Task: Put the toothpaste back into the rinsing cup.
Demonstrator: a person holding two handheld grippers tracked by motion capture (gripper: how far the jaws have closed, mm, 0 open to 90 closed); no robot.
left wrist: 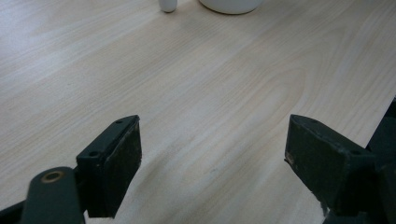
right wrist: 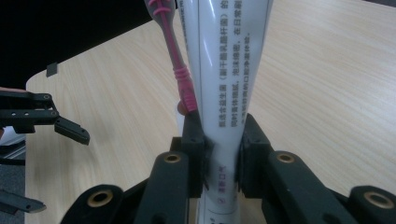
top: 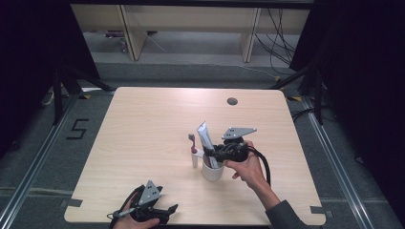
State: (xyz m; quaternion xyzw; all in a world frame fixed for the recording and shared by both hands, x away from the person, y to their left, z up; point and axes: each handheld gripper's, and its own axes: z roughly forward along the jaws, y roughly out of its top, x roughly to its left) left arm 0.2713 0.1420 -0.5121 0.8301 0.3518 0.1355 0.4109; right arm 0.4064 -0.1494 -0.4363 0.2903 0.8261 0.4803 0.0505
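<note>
With our right hand-held gripper [right wrist: 220, 154] clenched on the toothpaste tube [right wrist: 229, 93] standing in the white cup [top: 211, 171] beside the pink toothbrush [right wrist: 175, 60], we should move it straight and steady, while the left hand-held gripper [left wrist: 212, 158] rests released over the table [top: 153, 138].

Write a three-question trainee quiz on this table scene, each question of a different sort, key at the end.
1. True or false: the right gripper is shut on the toothpaste tube.
2. Where does the tube's lower end sit? A) flat on the table B) in the white cup C) in the left gripper
3. Fill in: the toothbrush beside the cup has a ____ handle.

Key
1. True: its fingers press both sides of the tube.
2. B
3. Pink
</note>
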